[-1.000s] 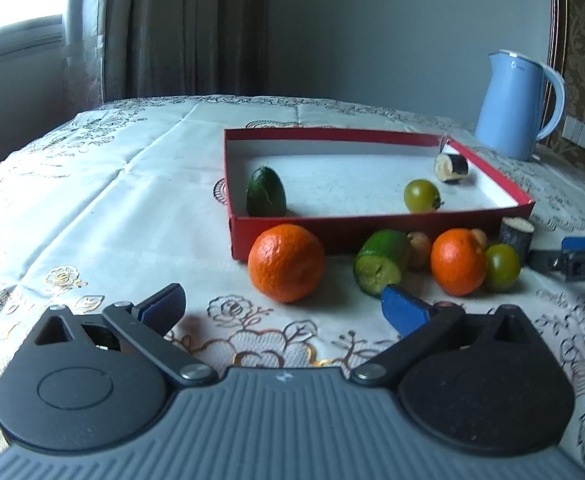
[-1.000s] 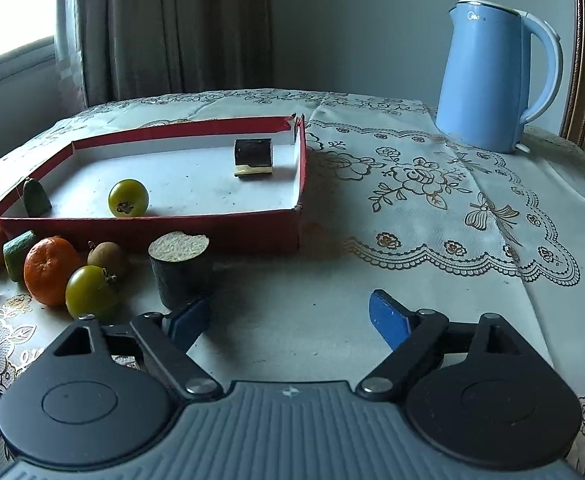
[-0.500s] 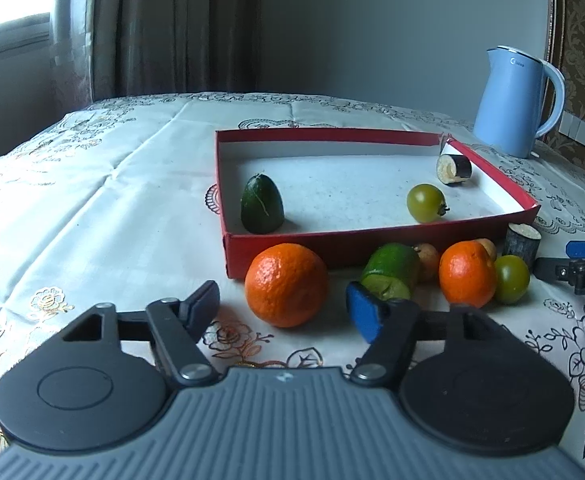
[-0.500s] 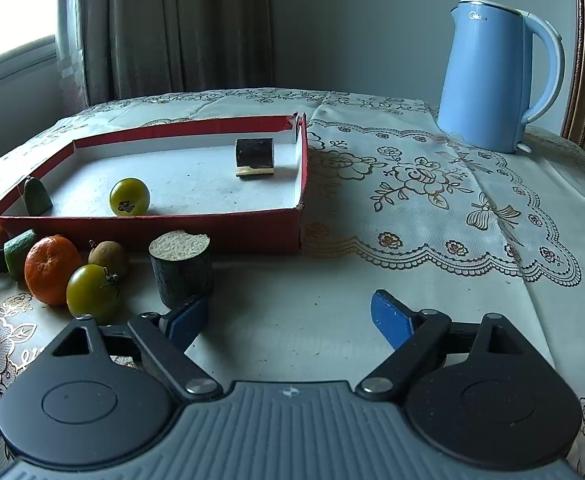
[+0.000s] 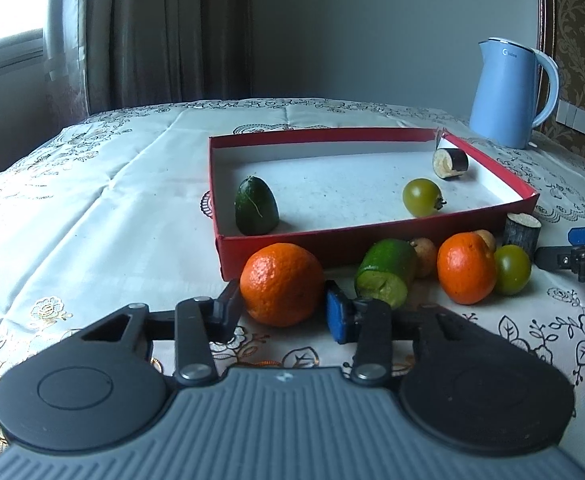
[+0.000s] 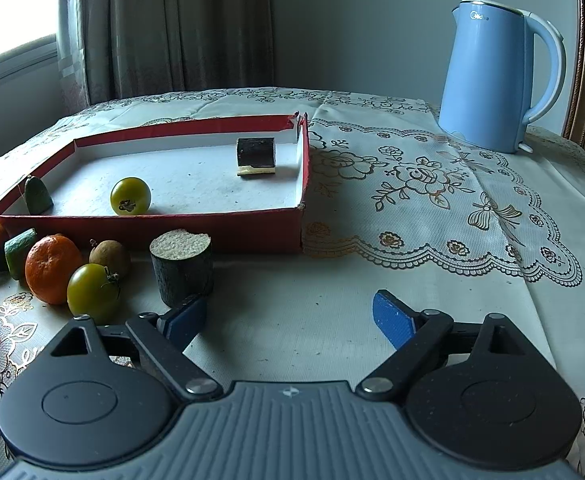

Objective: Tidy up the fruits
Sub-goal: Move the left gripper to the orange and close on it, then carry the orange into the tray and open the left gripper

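So the left gripper [image 5: 282,314] is low in the centre of its frame, fingers either side of the nearer orange [image 5: 281,284] and right up against it, looks clenched on it but the orange is still sitting on the bench [image 5: 92,216]. Just right of that is a cut green fruit [image 5: 386,271], then a small brown fruit [image 5: 424,257], a second orange [image 5: 466,268], a green tomato [image 5: 511,269] and a dark stubby cut piece [image 5: 522,231], all lined up along the front wall of the red tray [image 5: 372,236]. Inside the tray: a dark green chunk [image 5: 255,206] left, another green tomato [image 5: 422,197] and an eggplant piece [image 5: 449,163] towards the upper right. The right gripper [image 6: 288,318] hovers with fingers spread wide, grasping nothing, its left finger [image 6: 184,320] just beside the stubby piece. Blue kettle [image 6: 496,76] sits upper right.
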The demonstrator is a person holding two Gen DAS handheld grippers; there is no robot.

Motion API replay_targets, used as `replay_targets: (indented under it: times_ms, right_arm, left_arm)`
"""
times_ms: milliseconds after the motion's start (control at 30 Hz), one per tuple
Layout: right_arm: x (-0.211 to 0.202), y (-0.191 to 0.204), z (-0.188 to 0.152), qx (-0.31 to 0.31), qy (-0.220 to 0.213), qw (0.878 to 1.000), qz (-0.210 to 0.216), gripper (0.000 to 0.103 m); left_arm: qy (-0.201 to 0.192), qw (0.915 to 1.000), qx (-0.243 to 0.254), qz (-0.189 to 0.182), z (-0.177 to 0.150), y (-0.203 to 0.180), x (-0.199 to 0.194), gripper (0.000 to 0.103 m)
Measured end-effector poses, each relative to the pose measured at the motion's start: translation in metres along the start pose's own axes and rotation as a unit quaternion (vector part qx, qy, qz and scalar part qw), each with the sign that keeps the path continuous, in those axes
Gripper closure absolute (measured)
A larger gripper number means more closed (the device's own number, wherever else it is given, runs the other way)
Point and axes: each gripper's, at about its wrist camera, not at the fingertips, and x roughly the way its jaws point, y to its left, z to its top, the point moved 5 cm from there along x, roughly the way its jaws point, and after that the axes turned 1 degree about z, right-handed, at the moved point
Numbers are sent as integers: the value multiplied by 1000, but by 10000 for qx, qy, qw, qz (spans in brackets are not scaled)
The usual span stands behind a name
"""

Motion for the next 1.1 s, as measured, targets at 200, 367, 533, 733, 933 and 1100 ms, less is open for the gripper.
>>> replay_targets:
  times_ms: [200, 367, 533, 733, 933, 1100]
  right_arm:
    - [0, 0, 0, 0, 1, 10000, 2, 12]
    - [0, 0, 0, -2, 1, 10000, 3, 12]
    - [0, 1, 0, -3, 2, 10000, 3, 12]
    - [0, 0, 0, -4, 3, 10000, 4, 12]
    - [0, 1, 0, -3, 3, 10000, 4, 12]
    - [0, 1, 0, -4, 4, 10000, 5, 11]
  left_arm:
    - [35, 9998, -38, -172, 3, -2, -5, 64]
    - [-69, 9997, 68, -217, 13, -9, -8, 64]
    - [-158, 9994, 119, -300, 29, -14, -7, 64]
    - [-299, 9986, 197, -380, 49, -17, -8, 64]
    - [-443, 9977, 293, -428, 67, -26, -1, 64]
    - [-385, 9989, 197, -205, 79, -25, 25, 64]
